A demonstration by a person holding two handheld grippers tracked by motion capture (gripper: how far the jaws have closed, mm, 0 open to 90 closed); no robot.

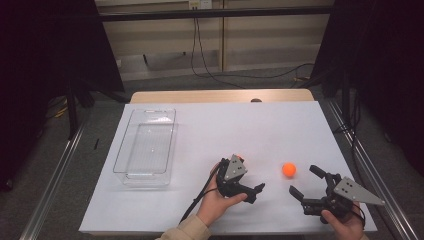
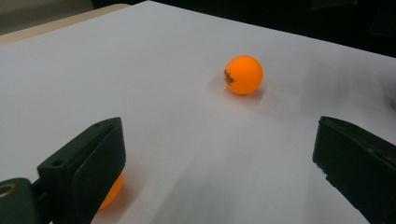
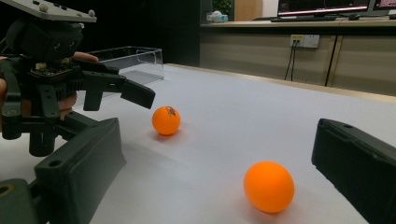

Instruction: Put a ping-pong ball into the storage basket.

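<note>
White table (image 1: 210, 125) holds orange ball (image 2: 243, 74), print unreadable.

Orange ball (image 2: 243, 74) beyond wide-apart jaws

second orange ball (image 2: 112, 191) half hidden behind left claw (image 2: 219, 158)

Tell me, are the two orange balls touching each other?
Apart. The right gripper view shows bare white table between the near ball and the far ball.
</note>
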